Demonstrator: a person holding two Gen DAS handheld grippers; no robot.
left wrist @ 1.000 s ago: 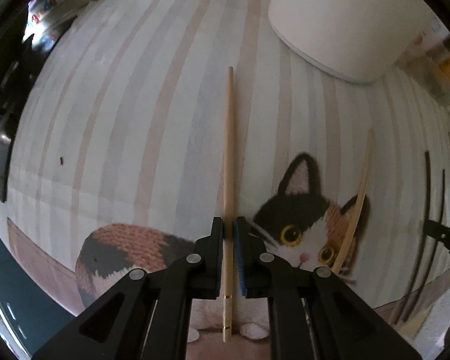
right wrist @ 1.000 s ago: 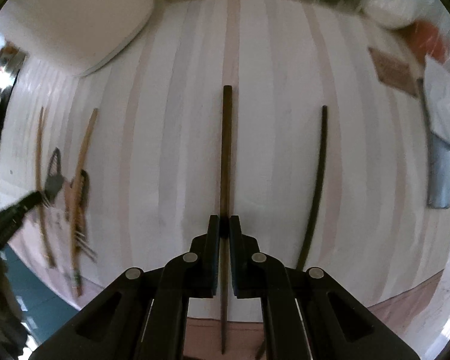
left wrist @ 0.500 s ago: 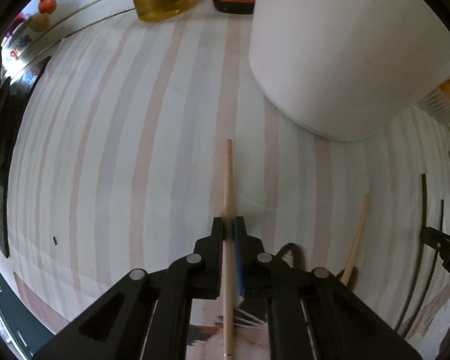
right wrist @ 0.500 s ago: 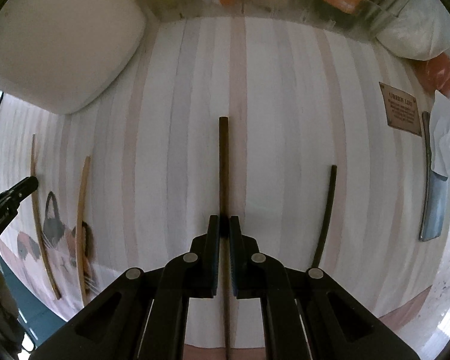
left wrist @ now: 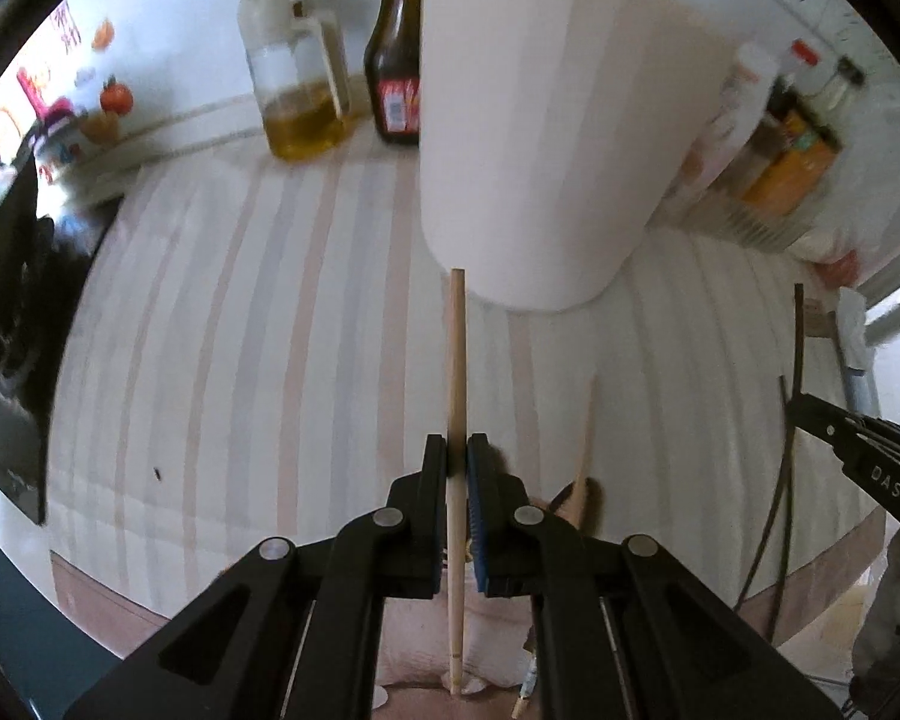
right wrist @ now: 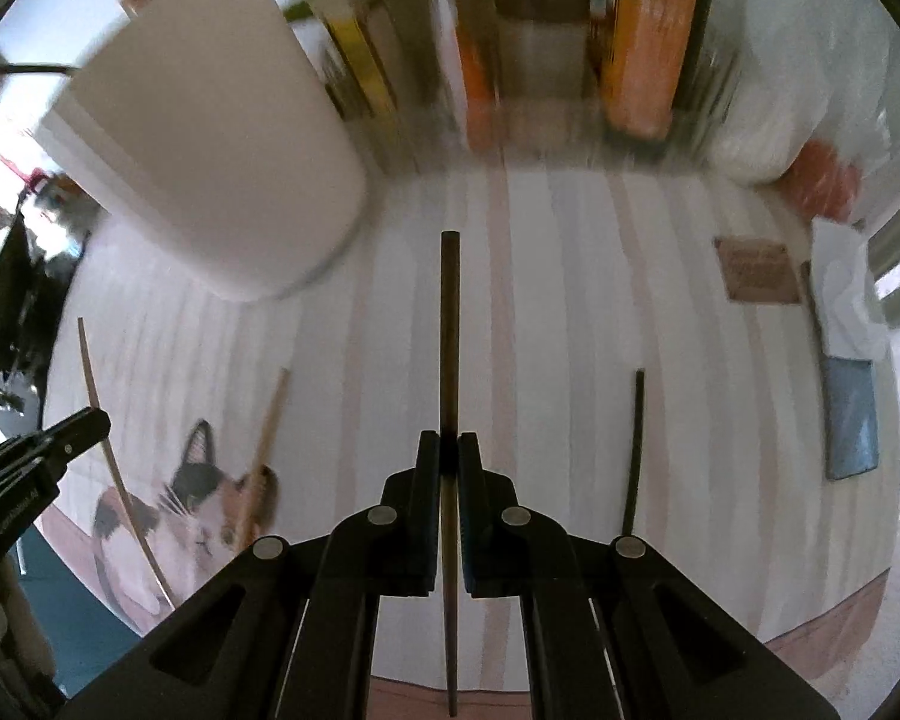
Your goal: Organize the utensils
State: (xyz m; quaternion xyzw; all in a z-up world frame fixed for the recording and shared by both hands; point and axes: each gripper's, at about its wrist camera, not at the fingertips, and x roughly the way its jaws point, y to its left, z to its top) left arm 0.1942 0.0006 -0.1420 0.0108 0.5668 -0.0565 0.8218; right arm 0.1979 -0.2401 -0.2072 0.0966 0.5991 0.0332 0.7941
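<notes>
My left gripper (left wrist: 457, 462) is shut on a light wooden chopstick (left wrist: 457, 354) and holds it clear above the striped mat (left wrist: 240, 330). Its tip points toward the tall white utensil holder (left wrist: 540, 120). A second light chopstick (left wrist: 585, 450) lies on the mat just to the right. My right gripper (right wrist: 449, 450) is shut on a dark chopstick (right wrist: 450, 330), also off the mat. Another dark chopstick (right wrist: 635, 450) lies flat to its right. The white holder (right wrist: 210, 150) stands at the upper left of the right wrist view, with the left gripper (right wrist: 42, 450) at the left edge.
An oil jug (left wrist: 297, 90) and a dark sauce bottle (left wrist: 396, 78) stand behind the holder by the wall. A rack of packets (left wrist: 774, 162) sits at the back right. A black stove (left wrist: 6, 330) borders the mat's left. A cloth (right wrist: 846, 300) and blue pad (right wrist: 849, 414) lie far right.
Both grippers have risen with their chopsticks, which left the mat. Both views have tilted up, bringing the holder's full height, the bottles and the back wall into sight.
</notes>
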